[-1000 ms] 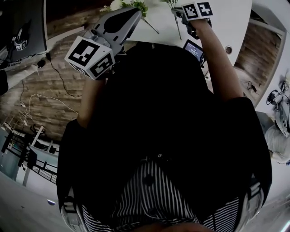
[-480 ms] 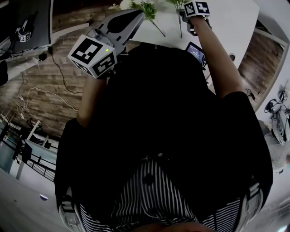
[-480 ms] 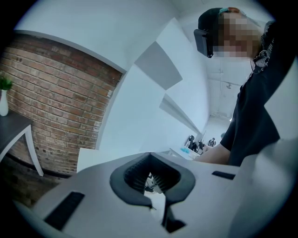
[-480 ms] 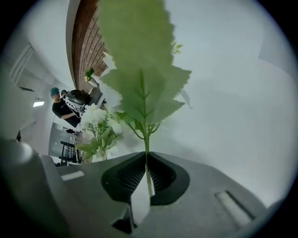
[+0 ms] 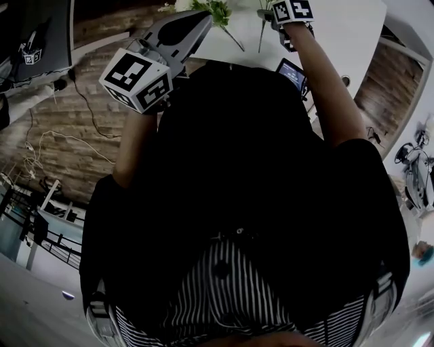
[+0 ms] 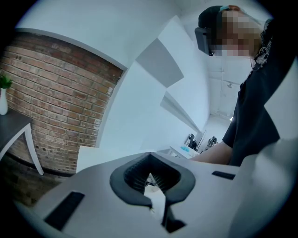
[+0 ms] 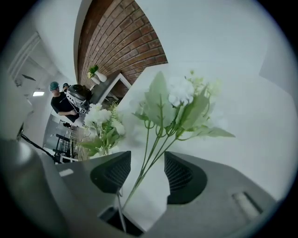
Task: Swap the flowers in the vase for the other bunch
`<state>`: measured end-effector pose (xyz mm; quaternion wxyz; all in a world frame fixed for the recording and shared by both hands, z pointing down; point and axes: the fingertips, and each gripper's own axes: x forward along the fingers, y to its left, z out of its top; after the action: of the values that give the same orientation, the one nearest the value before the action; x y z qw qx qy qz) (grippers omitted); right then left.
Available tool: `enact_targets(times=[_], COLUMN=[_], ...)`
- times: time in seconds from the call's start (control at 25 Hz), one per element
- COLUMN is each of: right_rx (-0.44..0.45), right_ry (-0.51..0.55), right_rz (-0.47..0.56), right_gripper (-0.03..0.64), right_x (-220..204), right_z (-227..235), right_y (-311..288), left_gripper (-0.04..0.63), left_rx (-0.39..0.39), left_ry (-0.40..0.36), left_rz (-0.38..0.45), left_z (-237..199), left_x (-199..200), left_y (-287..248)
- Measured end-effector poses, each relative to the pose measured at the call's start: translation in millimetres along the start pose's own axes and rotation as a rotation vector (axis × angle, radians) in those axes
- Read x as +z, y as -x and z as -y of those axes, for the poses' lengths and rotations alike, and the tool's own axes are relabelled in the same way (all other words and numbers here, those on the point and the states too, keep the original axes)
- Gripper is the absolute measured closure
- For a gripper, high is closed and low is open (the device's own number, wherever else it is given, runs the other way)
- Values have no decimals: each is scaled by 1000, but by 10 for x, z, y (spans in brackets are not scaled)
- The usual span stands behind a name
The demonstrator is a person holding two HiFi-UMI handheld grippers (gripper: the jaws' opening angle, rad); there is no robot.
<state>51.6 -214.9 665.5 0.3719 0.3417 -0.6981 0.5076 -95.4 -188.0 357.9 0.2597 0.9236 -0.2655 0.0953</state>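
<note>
A bunch of white flowers with green leaves (image 7: 181,93) stands with its thin stems (image 7: 150,153) running between the jaws of my right gripper (image 7: 146,160). The jaws are opening and the pads stand off the stems on both sides. A second white bunch (image 7: 100,123) lies to the left on the white table (image 7: 242,121). In the head view the flowers (image 5: 218,10) lie at the top edge, with the right gripper's marker cube (image 5: 293,11) beside one stem (image 5: 262,32). My left gripper (image 5: 200,20) hovers at the table's near edge, shut and empty (image 6: 150,155). No vase for the task shows.
A brick wall (image 6: 51,93) and a dark side table (image 6: 14,128) with a small potted plant (image 6: 3,93) stand beyond. A small lit screen (image 5: 290,73) sits below the right hand. Another person (image 7: 63,100) stands far off. Cables (image 5: 61,146) trail over the floor.
In the head view the right hand's cube has crept slightly toward the top edge, and the stem beside it has shifted with it. The left gripper stays nearly where it was.
</note>
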Motion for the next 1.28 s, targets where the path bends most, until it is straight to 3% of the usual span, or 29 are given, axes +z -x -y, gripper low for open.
enact_targets(times=[0.2,0.44,0.84,1.0,1.28], right_rx=[13,91,219,179,28], right_ry=[40,95,262,321,397], right_rz=[64,80,-52,-121,-248], right_gripper=[396,396,382,350,354], right_x=[55,111,92,118,198], right_z=[-174,-525,-1315,-1429,-1333], right_y=[289,329,-292,-521,-1026], left_gripper=[589,589,589,589,589], left_rx=[-14,-5,82,137,222], left_ry=[0,24,100,124,167], left_rz=[-3,18,83,103,129], left_z=[44,-5,-231,-286,-473], left_x=[-38,-45,-139,-229,-399], left_y=[-50,41,382,576,996])
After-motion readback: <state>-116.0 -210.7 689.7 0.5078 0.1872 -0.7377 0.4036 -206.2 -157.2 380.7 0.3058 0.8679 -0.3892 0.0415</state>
